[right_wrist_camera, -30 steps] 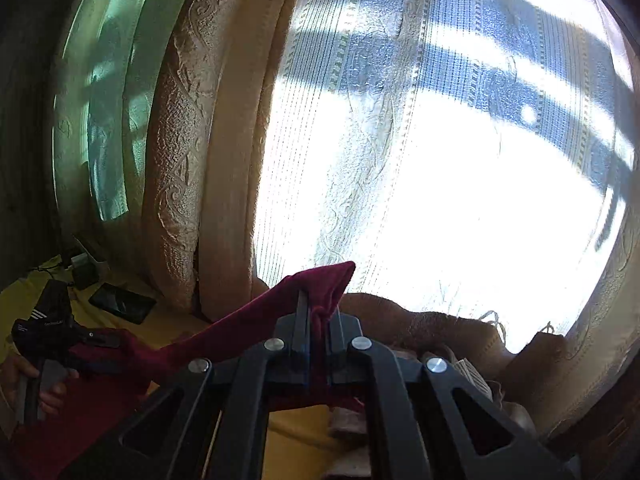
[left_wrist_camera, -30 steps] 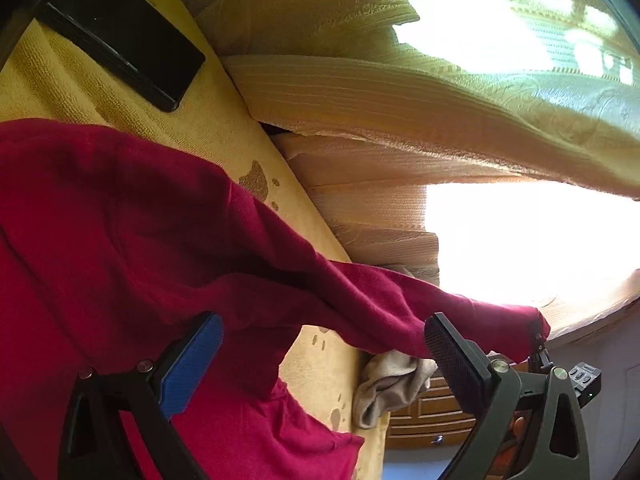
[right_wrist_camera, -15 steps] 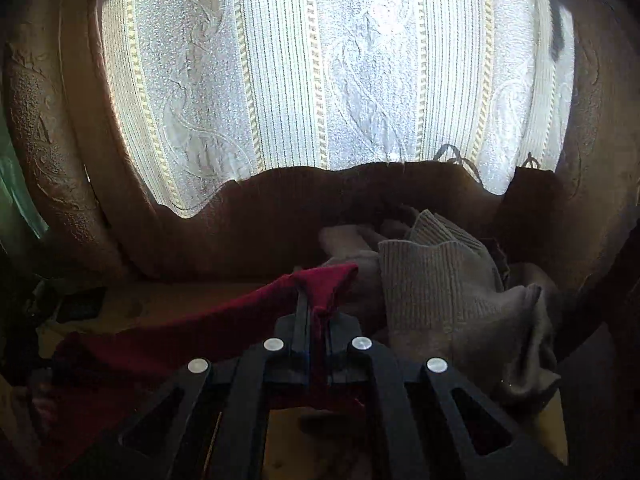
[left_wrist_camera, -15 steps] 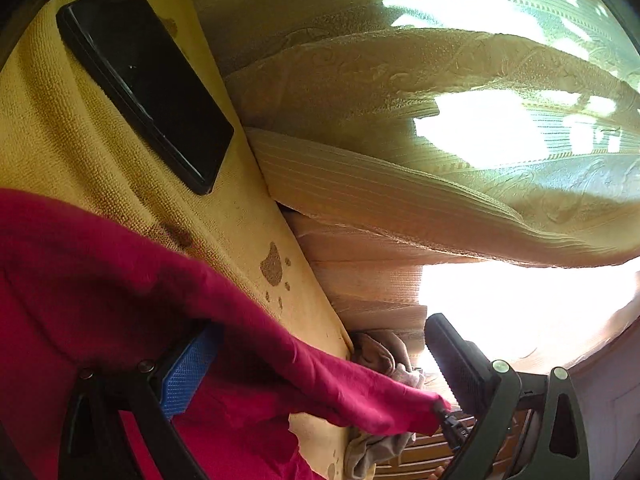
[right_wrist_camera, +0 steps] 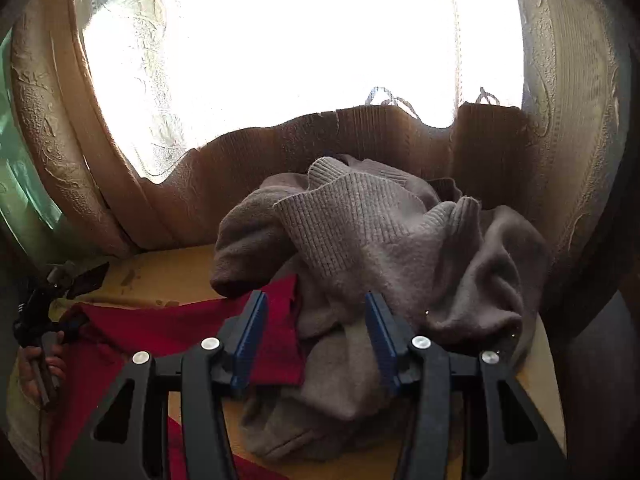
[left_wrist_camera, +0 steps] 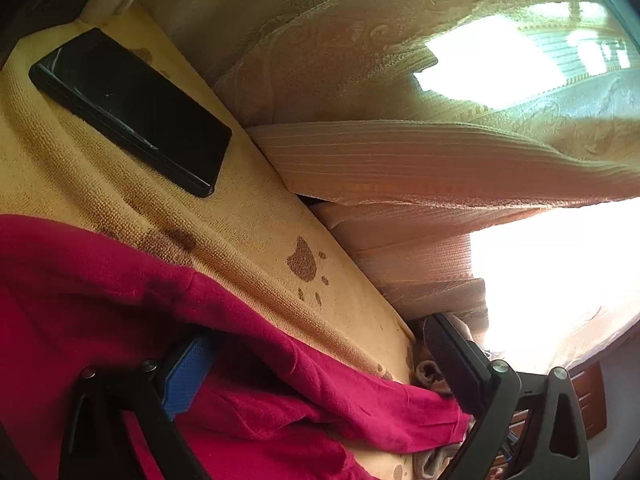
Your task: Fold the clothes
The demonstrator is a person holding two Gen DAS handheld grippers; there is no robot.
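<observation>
The right gripper (right_wrist_camera: 316,340) has its jaws opening, blue pads apart and pressing on nothing, with the edge of the red garment (right_wrist_camera: 168,332) and a fold of the grey-brown knitted sweater (right_wrist_camera: 380,240) lying between and below them. The left gripper (left_wrist_camera: 320,364) stands with its jaws wide apart, the red garment (left_wrist_camera: 120,288) draped loosely between the blue pad and the black one, neither pad pinching it.

Largest in view is the patterned curtain (left_wrist_camera: 400,80) hanging along the far edge, bright with window light. Below it lies the yellow paw-print blanket (left_wrist_camera: 248,220) that covers the surface. The red garment is spread across this blanket, one sleeve stretched out toward the heap of sweater at its end. The sweater sits crumpled against the curtain, touching the sleeve's end. A black phone (left_wrist_camera: 132,108) lies flat on the blanket, apart from the garment. In the right wrist view a hand (right_wrist_camera: 40,368) grips the left gripper's handle.
</observation>
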